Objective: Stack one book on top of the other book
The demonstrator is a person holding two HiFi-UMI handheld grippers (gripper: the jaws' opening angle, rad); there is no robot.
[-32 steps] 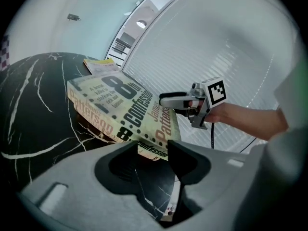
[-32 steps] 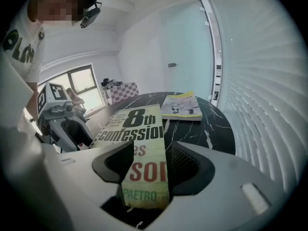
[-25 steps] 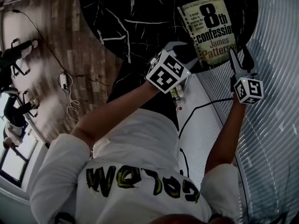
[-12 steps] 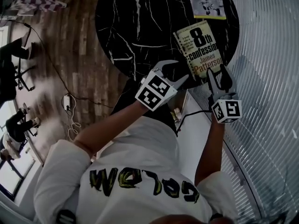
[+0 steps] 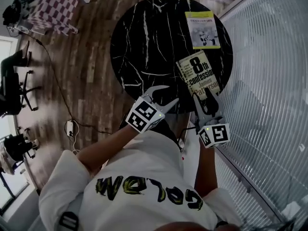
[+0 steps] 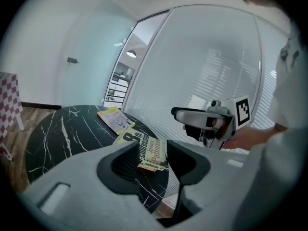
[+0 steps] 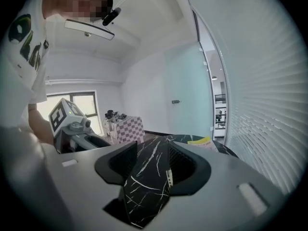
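- Black bench: near book and far book lie apart, on the right.
- Near book lies lengthwise just beyond my right gripper, fingers closing, empty.
- My left gripper: fingers open, empty.

- Round table, at 12 o'clock in the head view: black stone look with white veins, smooth and polished.
- Nearer book: paper cover, cream, slight sheen.
- Farther book: paper cover, yellow and white, smooth.
- Floor, at 10 o'clock: wood planks, grainy and matt.
- Checked cloth, at 11 o'clock: soft woven fabric.
- Wall, at 3 o'clock: pale and finely ribbed; glass or slats, I cannot tell.
- Shirt, at 6 o'clock: white cloth, printed lettering.
- Left gripper: matt grey plastic, smooth.
- Right gripper: the same matt grey plastic, its jaws closing with nothing between them.
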